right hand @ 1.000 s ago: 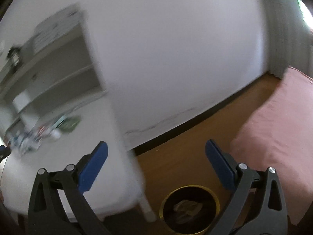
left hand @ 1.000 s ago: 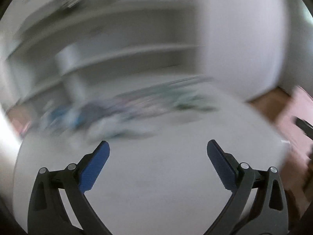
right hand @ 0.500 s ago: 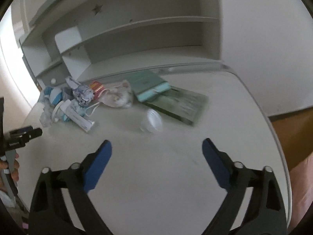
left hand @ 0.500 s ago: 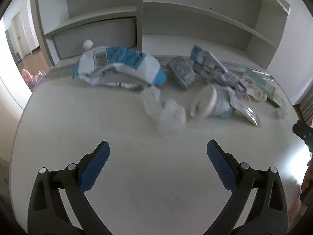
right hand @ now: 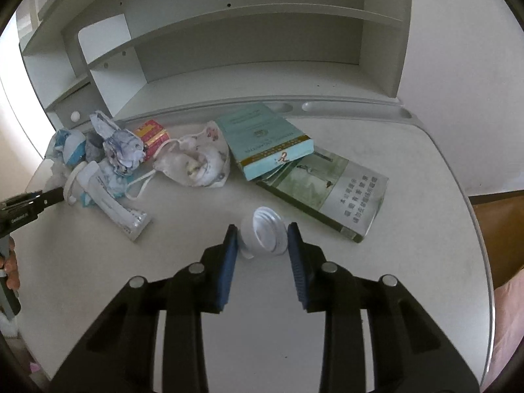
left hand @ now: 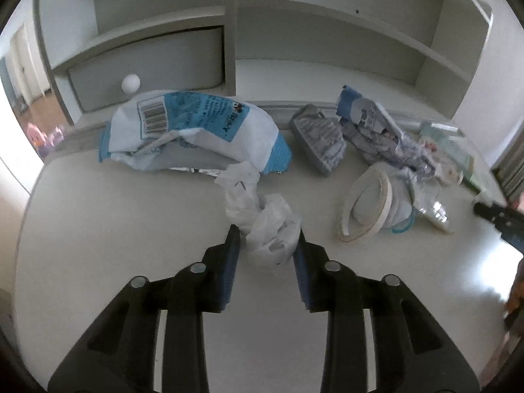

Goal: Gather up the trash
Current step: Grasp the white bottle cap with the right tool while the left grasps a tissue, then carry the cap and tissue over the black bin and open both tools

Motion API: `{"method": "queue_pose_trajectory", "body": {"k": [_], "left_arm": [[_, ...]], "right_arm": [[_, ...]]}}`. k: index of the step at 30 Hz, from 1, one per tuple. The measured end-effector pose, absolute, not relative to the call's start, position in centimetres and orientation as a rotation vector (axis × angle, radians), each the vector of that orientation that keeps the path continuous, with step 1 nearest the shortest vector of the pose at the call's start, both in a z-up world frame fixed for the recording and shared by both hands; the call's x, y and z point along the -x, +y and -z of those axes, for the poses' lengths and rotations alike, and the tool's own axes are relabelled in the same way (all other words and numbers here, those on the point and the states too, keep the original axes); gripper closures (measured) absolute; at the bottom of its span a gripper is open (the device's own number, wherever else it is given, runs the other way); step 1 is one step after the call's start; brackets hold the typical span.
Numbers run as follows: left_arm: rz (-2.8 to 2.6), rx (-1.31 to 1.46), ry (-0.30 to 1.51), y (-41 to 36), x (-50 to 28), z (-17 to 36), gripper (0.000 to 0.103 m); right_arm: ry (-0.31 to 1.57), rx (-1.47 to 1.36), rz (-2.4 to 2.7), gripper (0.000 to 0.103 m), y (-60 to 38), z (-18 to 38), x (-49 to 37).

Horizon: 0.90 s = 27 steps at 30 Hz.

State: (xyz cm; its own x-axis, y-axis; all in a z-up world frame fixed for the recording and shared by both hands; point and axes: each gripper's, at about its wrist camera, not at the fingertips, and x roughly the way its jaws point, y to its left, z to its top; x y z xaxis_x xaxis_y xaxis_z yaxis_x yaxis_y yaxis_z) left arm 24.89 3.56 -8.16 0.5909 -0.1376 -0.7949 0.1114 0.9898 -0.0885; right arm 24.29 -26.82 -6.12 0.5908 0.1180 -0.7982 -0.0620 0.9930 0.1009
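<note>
My left gripper (left hand: 267, 240) is shut on a crumpled white plastic bag (left hand: 262, 216) that rests on the white desk (left hand: 98, 245). My right gripper (right hand: 260, 235) is shut on a small clear plastic cup (right hand: 265, 234) lying on its side on the desk. Other trash lies behind: a blue-and-white wrapper (left hand: 193, 131), a tape roll (left hand: 365, 208), crumpled paper (right hand: 122, 150), a face mask (right hand: 196, 160) and a white tube (right hand: 114, 203).
Two books (right hand: 265, 140) (right hand: 330, 193) lie at the right of the desk. A red box (right hand: 152, 134) sits by the crumpled paper. A shelf unit (right hand: 229, 32) with a drawer (left hand: 147, 65) stands along the back. The desk edge curves at the right over a brown floor (right hand: 501, 229).
Both grippers went from wide open to shut. The left moved forward onto the white plastic bag; the right moved forward onto the clear cup.
</note>
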Motion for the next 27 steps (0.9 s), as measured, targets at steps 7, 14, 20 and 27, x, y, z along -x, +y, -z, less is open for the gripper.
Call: {"method": "queue_pose_trajectory", "body": {"k": [7,14,20,27], "left_arm": [[0.146,0.060,0.863,3.8,-23.1,6.3,0.072],[0.282,0.044,0.810,-1.6,-19.9,3.6,0.072],[0.589,-0.005,0.745,-14.1,-16.1,0.8,0.072],[1.061,-0.201,0.761,-33.0,-6.1,2.4,0.072]], "right_arm": [[0.851,-0.089,-0.123,0.072,-27.1,3.6,-22.6],[0.857,-0.197,-0.154,0.072,-29.1,4.1,-20.5],[0.705,-0.322,-0.089,0.072,-37.0,-1.1,-13.6],[0.709,-0.447,0.189,0.072,-50.5,0.6,-0.8]]}}
